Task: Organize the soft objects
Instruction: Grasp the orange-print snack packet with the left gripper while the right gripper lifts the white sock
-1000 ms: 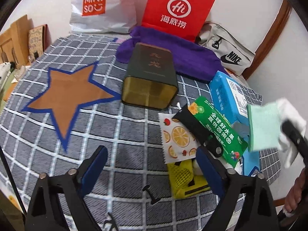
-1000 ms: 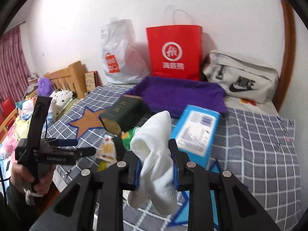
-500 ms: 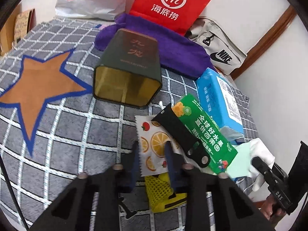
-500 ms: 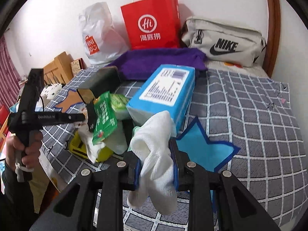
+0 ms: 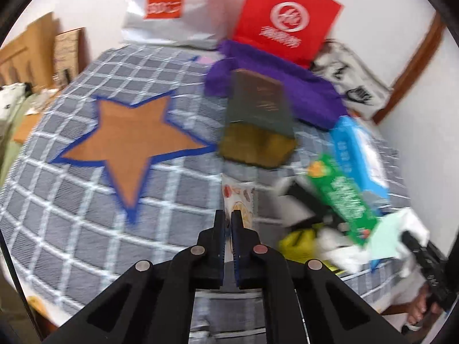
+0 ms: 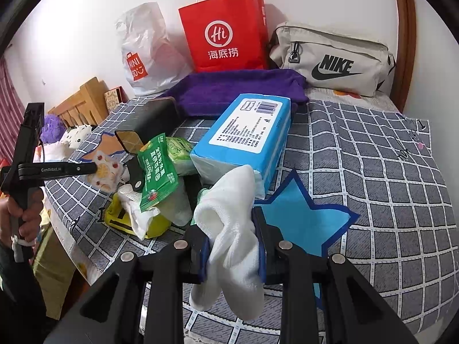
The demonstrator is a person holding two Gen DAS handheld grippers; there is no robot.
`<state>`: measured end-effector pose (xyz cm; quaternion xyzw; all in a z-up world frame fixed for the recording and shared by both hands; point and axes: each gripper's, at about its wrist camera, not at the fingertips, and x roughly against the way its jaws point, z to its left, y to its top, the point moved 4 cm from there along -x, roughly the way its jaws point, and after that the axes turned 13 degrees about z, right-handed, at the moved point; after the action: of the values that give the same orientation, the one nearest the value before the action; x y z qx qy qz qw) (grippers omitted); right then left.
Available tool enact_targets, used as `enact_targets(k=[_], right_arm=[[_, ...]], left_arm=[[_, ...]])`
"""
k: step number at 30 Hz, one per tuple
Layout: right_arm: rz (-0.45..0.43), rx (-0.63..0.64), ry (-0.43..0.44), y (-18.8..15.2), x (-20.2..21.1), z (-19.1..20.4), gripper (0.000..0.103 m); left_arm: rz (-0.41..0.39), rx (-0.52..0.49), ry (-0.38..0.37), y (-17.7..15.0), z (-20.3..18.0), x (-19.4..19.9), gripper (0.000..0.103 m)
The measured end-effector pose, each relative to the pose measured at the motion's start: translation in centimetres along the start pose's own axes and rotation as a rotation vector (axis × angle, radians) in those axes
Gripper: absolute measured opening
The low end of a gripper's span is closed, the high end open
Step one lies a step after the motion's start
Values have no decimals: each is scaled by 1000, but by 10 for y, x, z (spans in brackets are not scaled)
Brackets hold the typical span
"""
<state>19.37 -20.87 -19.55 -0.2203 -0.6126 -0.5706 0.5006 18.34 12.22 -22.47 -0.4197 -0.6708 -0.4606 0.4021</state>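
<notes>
Currently your right claw (image 6: 232,246) grips one white sock (image 6: 229,229), pinched about mid-length between the blue pads; the sock's long axis runs roughly upright, toe end hanging below the jaws and cuff end folded over above them. It is held clear of the bed, just in front of the blue tissue pack (image 6: 243,134).

Left claw (image 5: 228,229): jaws drawn almost together, only a narrow slit between them; nothing visibly held. It points at the fruit-print wet-wipe sachet (image 5: 238,197), which lies just ahead of the tips.

Remaining soft items: a second white cloth (image 6: 134,209) on the yellow mesh pouch (image 6: 129,220), under the green snack packet (image 6: 157,172). That pile lies forward and to the left of the right claw, so the left claw is probably the nearer one.

Beyond: dark tin box (image 5: 258,123) on its side, purple towel (image 6: 238,89), red Haidilao paper bag (image 6: 223,34), Miniso plastic bag (image 6: 143,54), Nike waist bag (image 6: 330,60).

Surface: bed with grey checked bedspread (image 6: 387,172), blue star patch (image 6: 301,220), orange star patch (image 5: 132,143).

Room: white wall; the left view is motion-blurred.
</notes>
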Motion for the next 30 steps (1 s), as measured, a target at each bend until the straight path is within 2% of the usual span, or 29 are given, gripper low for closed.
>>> enact_targets(k=[3, 5, 7, 8, 10, 14, 15, 16, 19, 23, 26, 29, 30], right_arm=[[5, 1, 0, -1, -2, 1, 26], [8, 2, -3, -2, -2, 1, 27], [11, 4, -10, -3, -3, 0, 27], [14, 5, -14, -4, -4, -1, 27], [21, -3, -15, -6, -6, -5, 28], [48, -22, -15, -10, -17, -12, 28], [55, -24, -19, -11, -20, -13, 29], [62, -27, -21, -12, -23, -15, 29], [83, -37, -6, -14, -33, -18, 30], [110, -52, 10, -18, -47, -22, 33], [124, -47, 22, -21, -54, -21, 36], [107, -34, 11, -20, -56, -19, 35], [105, -36, 11, -20, -56, -20, 30]], left_arm=[[44, 25, 15, -1, 14, -11, 6], [64, 32, 48, -1, 18, -20, 9], [83, 33, 98, -1, 18, -28, 28], [79, 26, 112, 0, 15, -30, 32], [61, 10, 116, 2, 7, -32, 55], [53, -22, 141, 4, -10, -42, 70], [45, -37, 150, 3, -13, -44, 79], [40, -46, 160, 1, -14, -45, 84], [12, -54, 209, -1, -18, -49, 86], [27, -51, 200, 2, -16, -47, 86], [15, -60, 220, 3, -19, -49, 85], [-10, -76, 222, 2, -21, -46, 69], [-9, -101, 206, 2, -24, -45, 56]])
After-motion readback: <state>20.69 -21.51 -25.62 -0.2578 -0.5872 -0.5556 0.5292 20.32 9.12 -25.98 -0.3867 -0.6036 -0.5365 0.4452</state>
